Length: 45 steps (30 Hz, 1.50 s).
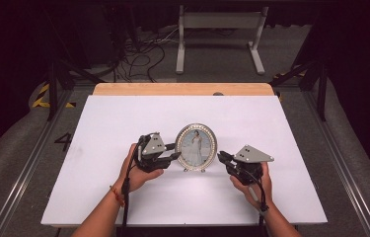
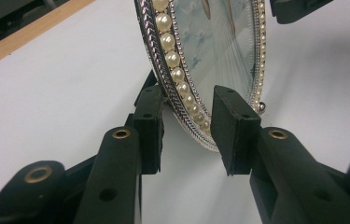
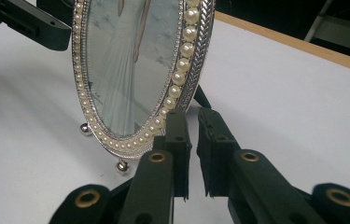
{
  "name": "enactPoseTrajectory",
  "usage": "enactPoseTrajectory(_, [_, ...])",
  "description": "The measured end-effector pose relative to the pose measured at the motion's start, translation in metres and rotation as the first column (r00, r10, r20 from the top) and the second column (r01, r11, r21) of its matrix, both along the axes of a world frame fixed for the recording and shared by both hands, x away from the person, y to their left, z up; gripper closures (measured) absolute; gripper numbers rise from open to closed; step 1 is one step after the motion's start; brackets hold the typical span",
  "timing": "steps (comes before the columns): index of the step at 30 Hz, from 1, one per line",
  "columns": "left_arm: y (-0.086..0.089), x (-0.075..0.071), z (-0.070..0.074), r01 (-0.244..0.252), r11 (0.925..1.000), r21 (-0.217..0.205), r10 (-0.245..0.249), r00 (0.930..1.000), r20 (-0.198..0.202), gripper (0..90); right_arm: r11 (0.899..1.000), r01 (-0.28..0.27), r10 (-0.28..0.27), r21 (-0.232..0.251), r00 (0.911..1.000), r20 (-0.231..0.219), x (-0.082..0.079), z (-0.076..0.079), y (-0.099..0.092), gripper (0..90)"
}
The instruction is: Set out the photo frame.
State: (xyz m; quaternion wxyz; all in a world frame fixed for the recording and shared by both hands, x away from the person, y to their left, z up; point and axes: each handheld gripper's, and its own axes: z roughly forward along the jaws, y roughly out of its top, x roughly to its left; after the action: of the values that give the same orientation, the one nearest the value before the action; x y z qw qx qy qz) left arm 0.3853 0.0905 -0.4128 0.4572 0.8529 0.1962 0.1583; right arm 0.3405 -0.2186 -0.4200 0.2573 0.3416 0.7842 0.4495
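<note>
An oval picture frame (image 1: 196,146) stands upright on the white counter (image 1: 98,187), between the two claws, its pearl-trimmed silver rim and a portrait print facing the person. The left claw (image 1: 175,151), held in the person's left hand (image 1: 138,173), reaches in from the frame's left side; in the left gripper view its jaws straddle the lower edge of the frame (image 2: 196,70), one black pad (image 2: 149,126) behind the rim and the other pad (image 2: 233,130) in front of the glass. The jaws stand partly apart, a gap shows between the front pad and the pearls, and the rear pad sits close against the back of the rim, so the frame is between them without a clear squeeze. The right claw (image 1: 223,159), in the right hand (image 1: 256,185), sits just beside the frame's right edge. In the right gripper view its two jaws stand nearly together with only a thin slit between the pads (image 3: 177,135), and nothing shows in that slit; the frame (image 3: 130,70) rises just ahead and to the left of the tips, its rim right at the left pad, whether touching I cannot tell. Two small ball feet (image 3: 122,166) of the frame rest on the counter ahead of that claw. The far wooden edge (image 1: 182,89) of the counter lies well beyond both claws.
</note>
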Motion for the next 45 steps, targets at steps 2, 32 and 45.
enactPoseTrajectory(2, [0.001,-0.002,0.000,-0.005,1.0000,-0.002,0.005,1.0000,-0.004,63.7,1.000,0.001,0.000,-0.009,1.0000,0.003,0.000,0.001,-0.001,80.8])
enactPoseTrajectory(32, [0.047,-0.036,-0.010,-0.066,0.9947,0.079,0.061,0.9961,0.064,40.1,0.996,-0.014,0.015,-0.089,0.9997,0.018,-0.018,-0.004,-0.025,51.9])
enactPoseTrajectory(45, [0.074,-0.054,-0.018,-0.124,0.9873,0.100,0.117,0.9906,0.070,22.2,0.996,-0.006,0.007,-0.085,0.9999,0.009,-0.026,-0.006,-0.041,32.2])
